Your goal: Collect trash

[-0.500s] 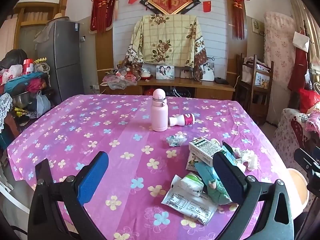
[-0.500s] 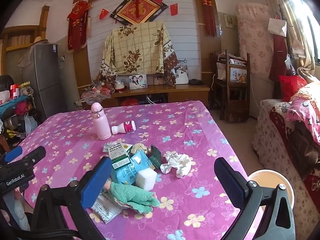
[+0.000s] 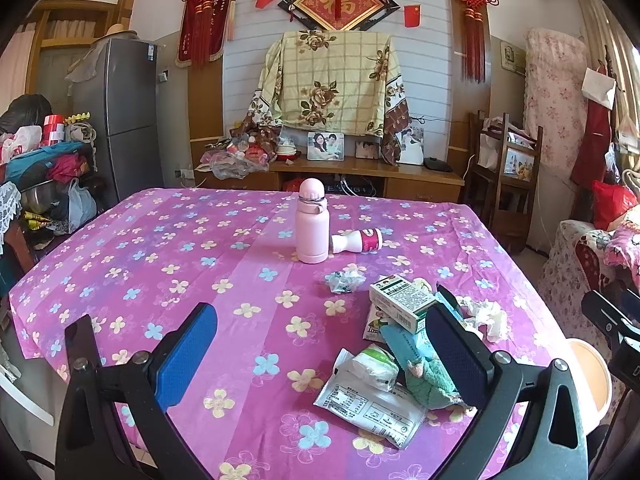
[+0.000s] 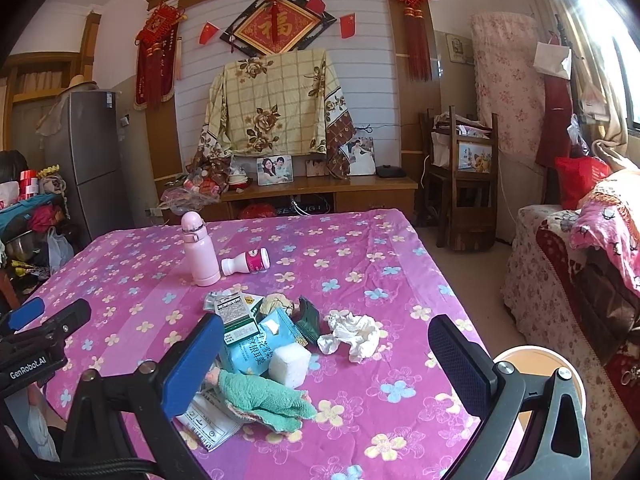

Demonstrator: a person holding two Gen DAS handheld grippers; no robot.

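I am looking across a table (image 3: 168, 264) under a pink flowered cloth, in a cluttered living room with red hangings on the far wall. The trash pile (image 4: 260, 344) is lying near the edge closest to me, with a bin (image 4: 536, 356) peeking up beyond the table's right side, mostly cut off by my own tool. My right gripper (image 4: 326, 364) is hovering spread wide and empty, the pile sitting just ahead and toward its left finger; the left gripper (image 3: 322, 354), equally spread and empty, is seeing the same pile off by its right finger. I am judging the right the nearer. The green rag (image 4: 264, 398) is lying with its long axis across the gap, the tissue (image 4: 354, 334) ahead of centre. What is lying under the rag and wrappers is staying hidden from me.
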